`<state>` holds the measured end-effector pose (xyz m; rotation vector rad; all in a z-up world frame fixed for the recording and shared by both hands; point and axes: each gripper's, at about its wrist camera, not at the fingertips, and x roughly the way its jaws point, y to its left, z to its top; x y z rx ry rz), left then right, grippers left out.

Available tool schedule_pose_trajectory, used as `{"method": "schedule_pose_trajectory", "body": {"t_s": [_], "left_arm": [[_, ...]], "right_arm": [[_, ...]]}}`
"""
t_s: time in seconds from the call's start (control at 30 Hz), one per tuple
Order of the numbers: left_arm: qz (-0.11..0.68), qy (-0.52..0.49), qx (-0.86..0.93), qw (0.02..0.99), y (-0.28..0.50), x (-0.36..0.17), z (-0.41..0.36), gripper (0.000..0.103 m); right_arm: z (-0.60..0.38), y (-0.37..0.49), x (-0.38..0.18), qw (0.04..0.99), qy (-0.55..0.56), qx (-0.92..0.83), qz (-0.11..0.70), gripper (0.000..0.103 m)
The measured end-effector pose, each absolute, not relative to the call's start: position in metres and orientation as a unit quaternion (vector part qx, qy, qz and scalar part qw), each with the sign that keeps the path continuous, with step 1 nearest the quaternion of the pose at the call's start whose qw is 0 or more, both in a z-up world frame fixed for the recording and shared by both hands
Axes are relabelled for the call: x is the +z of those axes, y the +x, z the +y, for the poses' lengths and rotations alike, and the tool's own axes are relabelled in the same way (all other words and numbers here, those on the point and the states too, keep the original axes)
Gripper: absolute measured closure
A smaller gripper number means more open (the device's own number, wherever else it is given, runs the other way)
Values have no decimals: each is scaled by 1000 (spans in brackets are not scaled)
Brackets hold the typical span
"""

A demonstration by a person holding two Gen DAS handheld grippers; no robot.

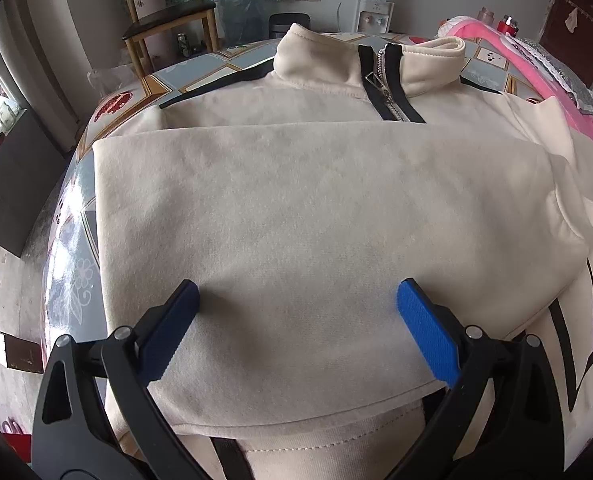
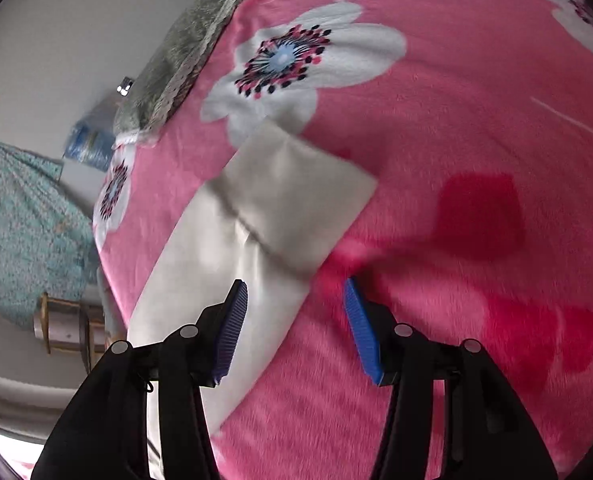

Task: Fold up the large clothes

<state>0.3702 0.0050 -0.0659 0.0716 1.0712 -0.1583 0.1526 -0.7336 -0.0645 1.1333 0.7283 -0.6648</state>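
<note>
My left gripper (image 1: 298, 292) points steeply down over the cream jacket (image 1: 296, 208), its blue pads wide apart and pressing on nothing; the folded panel lies between them. The jacket rests flat on the patterned table (image 1: 76, 200), with the collar (image 1: 316, 60) and zipper (image 1: 392, 96) at twelve o'clock. My right gripper (image 2: 296, 292) also tilts down, fingers about half apart and empty, above the cream sleeve (image 2: 280, 204), which lies on a pink flowered blanket (image 2: 456, 120). In the left view a wooden chair (image 1: 168, 20) stands at eleven o'clock and a water dispenser (image 1: 372, 12) near one o'clock.
</note>
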Motion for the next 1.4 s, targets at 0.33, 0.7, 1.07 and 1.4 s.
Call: {"method": "schedule_pose_trajectory", "body": {"t_s": [0.33,0.7,1.07,1.4], "left_arm": [[521,39,-82,849,375,-66,4,6],[519,30,-74,851,371,-64,6,6],[479,-30,-70,875,318,-20,77,6],[450,-61,-136,881,286,-7,110,7]], "right_arm": [[-724,178,-8,809,399,-313,297,92],[-559,228,179,942,234,-127,203,92],[-267,284,171,953,110,157,236,92],[-108,315,-25,815,2,268,514,80]]}}
